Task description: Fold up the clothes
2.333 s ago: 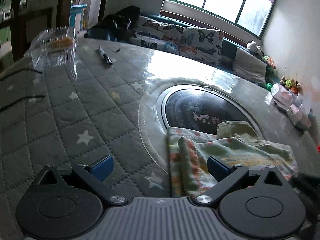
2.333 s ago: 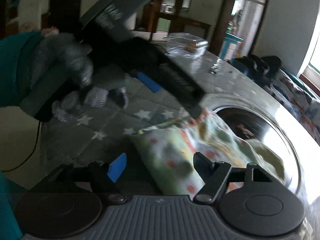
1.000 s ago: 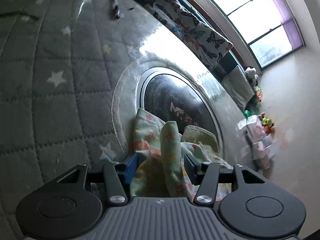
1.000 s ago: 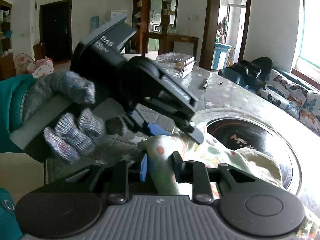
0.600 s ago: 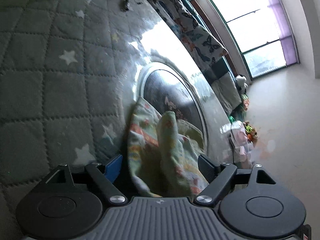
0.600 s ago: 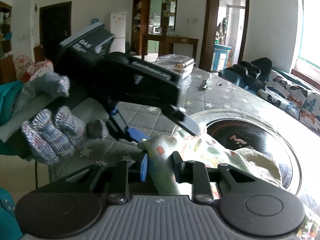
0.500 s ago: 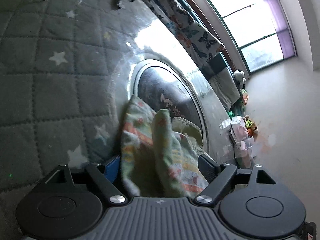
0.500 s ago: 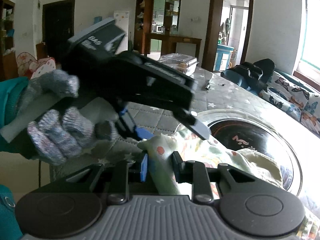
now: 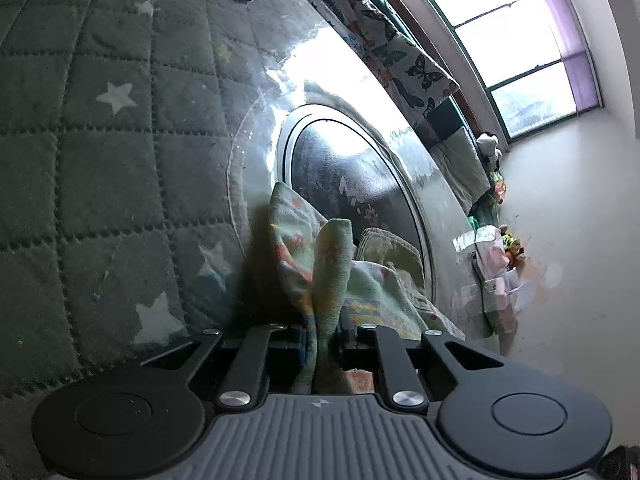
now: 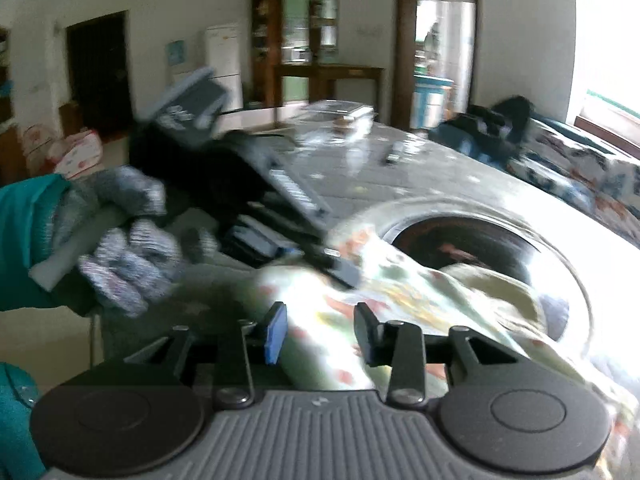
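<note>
A floral cloth (image 9: 328,264) lies bunched at the near rim of a dark round inset (image 9: 340,168) in the table. My left gripper (image 9: 320,344) is shut on a raised fold of that cloth. In the right wrist view, which is blurred by motion, the floral cloth (image 10: 400,292) runs between the fingers of my right gripper (image 10: 320,334). Those jaws stand partly apart, wider than a pinch. The left gripper (image 10: 340,268) reaches in from the left, held by a gloved hand (image 10: 128,248) with a teal sleeve, its tips on the cloth.
A grey quilted cover with stars (image 9: 100,140) spreads over the table's left side. A clear plastic box (image 10: 340,114) and a pen (image 10: 394,156) lie at the far end. A butterfly-print sofa (image 9: 400,60) runs behind, and packets (image 9: 492,264) sit at the right edge.
My left gripper, open around the cloth half a second ago, has shut on a fold. My right gripper's fingers have spread wider around the cloth, and its view has swung and blurred.
</note>
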